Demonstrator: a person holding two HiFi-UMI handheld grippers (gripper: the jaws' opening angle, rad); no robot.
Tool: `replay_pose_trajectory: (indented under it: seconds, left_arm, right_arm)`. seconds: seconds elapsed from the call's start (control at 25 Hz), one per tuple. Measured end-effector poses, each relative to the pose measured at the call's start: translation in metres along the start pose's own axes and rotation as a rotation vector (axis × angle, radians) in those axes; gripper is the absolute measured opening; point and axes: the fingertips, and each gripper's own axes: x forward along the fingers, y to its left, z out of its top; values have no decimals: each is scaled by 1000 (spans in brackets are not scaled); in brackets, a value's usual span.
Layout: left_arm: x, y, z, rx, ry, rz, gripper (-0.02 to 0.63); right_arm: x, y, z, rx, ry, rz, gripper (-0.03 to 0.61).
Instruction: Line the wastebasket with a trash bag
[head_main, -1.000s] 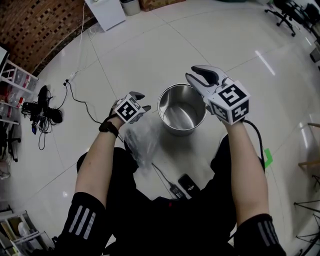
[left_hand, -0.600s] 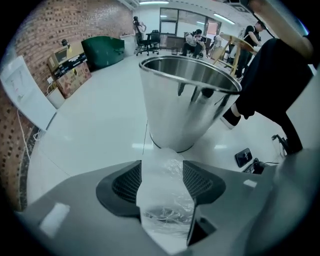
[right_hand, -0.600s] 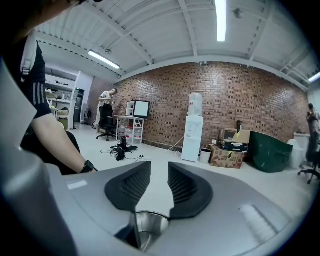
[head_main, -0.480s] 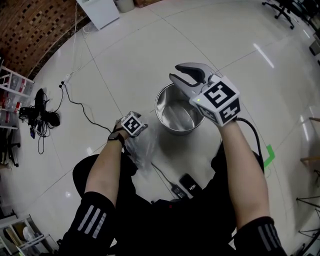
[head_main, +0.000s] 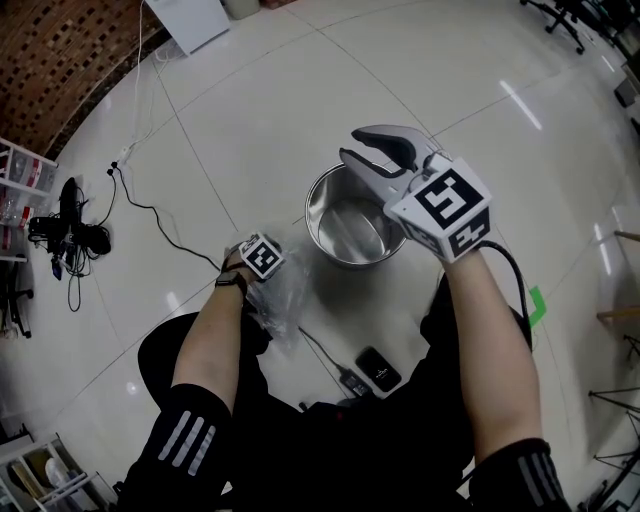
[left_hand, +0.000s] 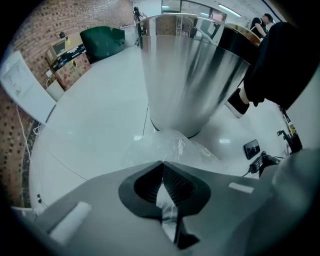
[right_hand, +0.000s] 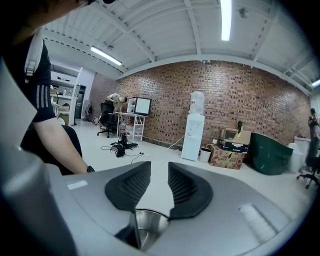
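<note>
The wastebasket (head_main: 350, 215) is a bare steel pail standing upright on the white floor; it fills the left gripper view (left_hand: 192, 65) and its rim shows under the right jaws (right_hand: 147, 225). A crumpled clear trash bag (head_main: 282, 300) lies on the floor just left of the pail. My left gripper (head_main: 262, 260) points steeply down onto it. Its jaws (left_hand: 161, 167) are shut, with a fold of the trash bag (left_hand: 170, 147) pinched between them. My right gripper (head_main: 352, 146) hovers over the pail's far rim, nearly level. Its jaws (right_hand: 160, 167) stand open around nothing.
A phone (head_main: 378, 368) and a charger with its cable (head_main: 350, 381) lie on the floor near my knees. Cables and gear (head_main: 78, 225) sit at the far left, a green tape mark (head_main: 535, 308) at the right. A white cabinet (head_main: 185, 20) stands far back.
My left gripper has dropped from beside the pail's rim down to the bag on the floor and closed on it. The right gripper has drifted slightly left and stays open.
</note>
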Motion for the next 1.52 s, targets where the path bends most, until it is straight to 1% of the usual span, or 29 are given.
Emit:
replay_pose_trajectory:
  seconds: [0.08,0.16,0.28,0.36,0.48,0.56,0.68,0.92,1.04,1.16,1.28,1.36,1.52]
  left_arm:
    - [-4,4,-5,-13,11,5,-6]
    - [-13,14,-8,-36,15,28,-6]
    - [-35,32,1,-51,-30,74,-6]
    - [-54,45,13,-41,-68,109,-6]
    - [-83,67,25,-14,-95,176,-6]
    - [-104,78,38,11,-120,200,-6]
    - [-141,87,67,44,-196,224,-6]
    - [-215,91,130,178,-325,315,-6]
    - [-249,81,160,272,-383,355,-6]
    - [-276,61,188,383,-430,379,-6]
    - [-293,34,214,499,-458,379,-6]
    - [-298,15,228,562,-468,369,-6]
    - [-286,-24,246,645,-473,325,-6]
  right_arm:
    - [0,0,1,-2,-2,0,120]
    - [-1,0,2,-3,-7,3,120]
    - [-5,-2,3,-2,-9,-2,120]
    - [-9,-6,2,4,-8,-14,120]
    - [-15,-9,1,10,-16,-21,120]
    - [-17,-9,1,6,-15,-24,120]
    - [-20,-10,2,7,-12,-30,120]
    - [-34,-19,3,17,-31,-50,120]
    - [-39,-21,2,24,-39,-57,120]
    - [-43,-23,3,27,-44,-66,120]
    - [-47,-27,5,35,-51,-79,120]
    - [-49,-29,5,42,-54,-88,120]
    - [-53,-32,0,56,-43,-93,120]
